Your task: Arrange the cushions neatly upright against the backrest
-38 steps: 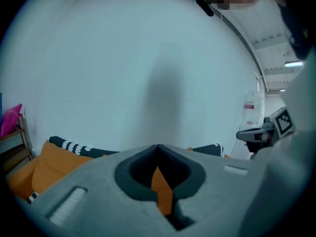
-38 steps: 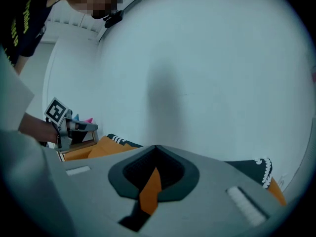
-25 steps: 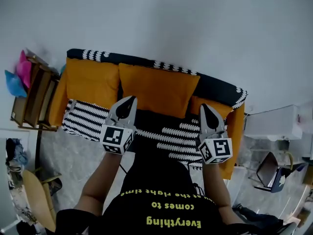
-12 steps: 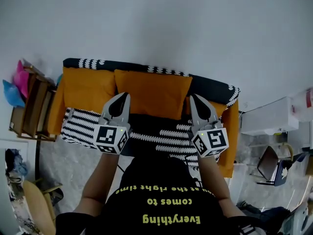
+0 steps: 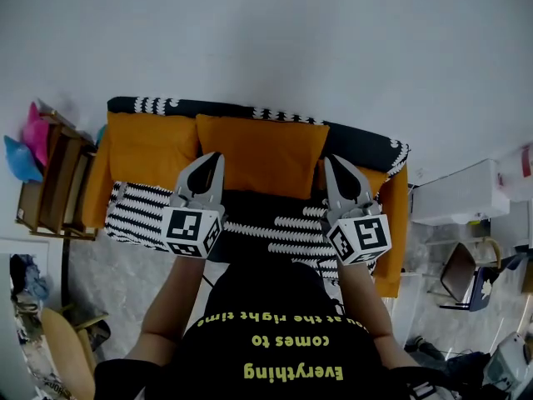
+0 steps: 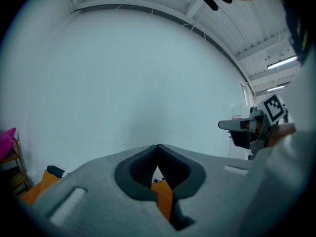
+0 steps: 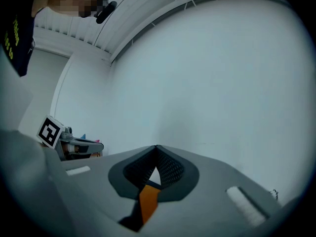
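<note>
Two orange cushions stand upright against the backrest of the sofa point(image 5: 366, 144): the left cushion point(image 5: 148, 147) and the middle cushion point(image 5: 260, 152). A third orange cushion point(image 5: 380, 182) shows only as a strip at the right end, largely hidden behind my right gripper. My left gripper point(image 5: 214, 157) hovers shut and empty in front of the seam between the first two. My right gripper point(image 5: 333, 160) is shut and empty before the middle cushion's right edge. In the left gripper view the jaws point(image 6: 158, 147) meet, with orange fabric point(image 6: 164, 197) showing behind them. The right gripper view shows the same point(image 7: 157, 148).
A black-and-white patterned throw point(image 5: 275, 232) covers the seat. A wooden shelf point(image 5: 52, 173) with pink and blue items point(image 5: 33, 132) stands left of the sofa. A white unit point(image 5: 465, 200) and a chair point(image 5: 465, 280) are on the right. A white wall lies behind.
Both grippers have moved slightly up toward the cushions, the right one also leftward; the view has shifted a little. Both stay shut and empty.
</note>
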The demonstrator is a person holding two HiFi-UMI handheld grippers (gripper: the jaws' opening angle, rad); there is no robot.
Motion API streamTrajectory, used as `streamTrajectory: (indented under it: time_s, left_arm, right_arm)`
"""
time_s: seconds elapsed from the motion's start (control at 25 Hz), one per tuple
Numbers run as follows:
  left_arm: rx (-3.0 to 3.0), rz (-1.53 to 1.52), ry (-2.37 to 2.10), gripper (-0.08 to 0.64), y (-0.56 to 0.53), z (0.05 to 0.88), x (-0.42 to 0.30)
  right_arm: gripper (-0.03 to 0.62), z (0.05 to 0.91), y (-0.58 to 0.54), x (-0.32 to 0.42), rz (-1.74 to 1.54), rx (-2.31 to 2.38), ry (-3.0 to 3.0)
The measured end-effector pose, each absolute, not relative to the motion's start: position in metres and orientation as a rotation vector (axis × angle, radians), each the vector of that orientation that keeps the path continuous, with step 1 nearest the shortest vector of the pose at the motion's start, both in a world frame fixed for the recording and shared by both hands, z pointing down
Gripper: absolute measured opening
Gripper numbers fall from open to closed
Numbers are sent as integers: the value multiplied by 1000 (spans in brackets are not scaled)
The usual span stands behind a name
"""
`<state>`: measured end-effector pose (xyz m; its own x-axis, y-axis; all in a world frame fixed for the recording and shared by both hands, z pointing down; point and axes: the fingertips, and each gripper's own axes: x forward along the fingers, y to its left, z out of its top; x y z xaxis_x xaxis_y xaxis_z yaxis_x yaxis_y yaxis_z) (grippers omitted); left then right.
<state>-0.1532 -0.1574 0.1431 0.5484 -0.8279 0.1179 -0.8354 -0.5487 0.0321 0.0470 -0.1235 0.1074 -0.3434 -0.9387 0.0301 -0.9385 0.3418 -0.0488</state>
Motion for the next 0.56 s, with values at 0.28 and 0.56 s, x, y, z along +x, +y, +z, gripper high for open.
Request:
streamTrajectory:
  time_s: [0.28, 0.56]
  left_arm:
    - [2704, 142, -1416, 0, -158, 150, -148]
    - [2717, 146, -1392, 0, -156, 154, -139]
  right_arm:
    - [11, 108, -118, 50, -69, -1839, 2561]
    - [11, 114, -115, 56, -74, -1860, 2552]
